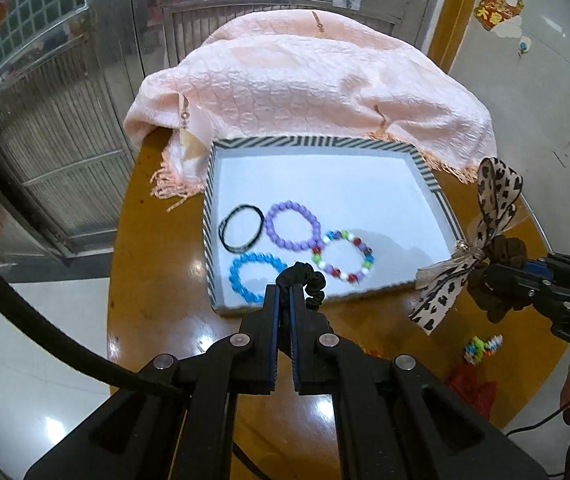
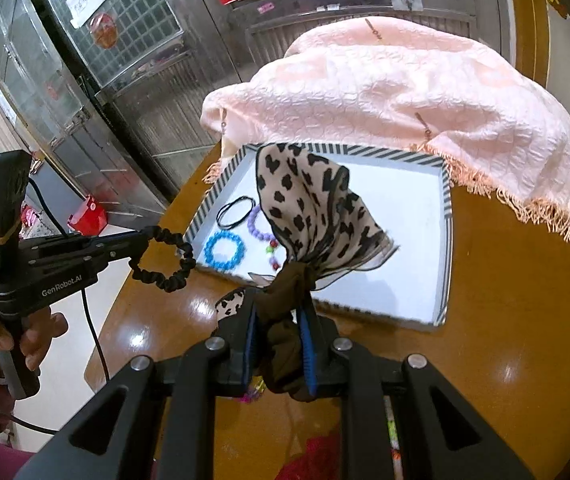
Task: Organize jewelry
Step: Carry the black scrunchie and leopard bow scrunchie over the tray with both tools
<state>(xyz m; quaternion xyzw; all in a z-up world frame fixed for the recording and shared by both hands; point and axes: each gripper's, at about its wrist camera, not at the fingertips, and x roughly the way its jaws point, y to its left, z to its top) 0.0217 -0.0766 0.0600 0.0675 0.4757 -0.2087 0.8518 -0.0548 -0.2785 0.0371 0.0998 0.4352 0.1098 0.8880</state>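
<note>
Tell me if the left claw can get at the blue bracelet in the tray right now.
Probably not yet: the left claw is shut on a black scrunchie. The blue bracelet lies uncovered in the tray, so the path looks free.

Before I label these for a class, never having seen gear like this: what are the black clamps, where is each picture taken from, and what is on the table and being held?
No robot here. A person holds a hand-operated two-finger gripper in each hand, each with a wide-angle camera looking along its fingers. One picture comes from the left gripper, the other from the right, so each also shows the other tool.

The left gripper is closed on a black scrunchie. The right gripper is closed on the brown scrunchie with a spotted bow.

On the brown table sits a striped-edged tray. In it lie a thin black hair tie, a purple bead bracelet, a blue one and a multicoloured one. Behind lies a pink fringed cloth.
</note>
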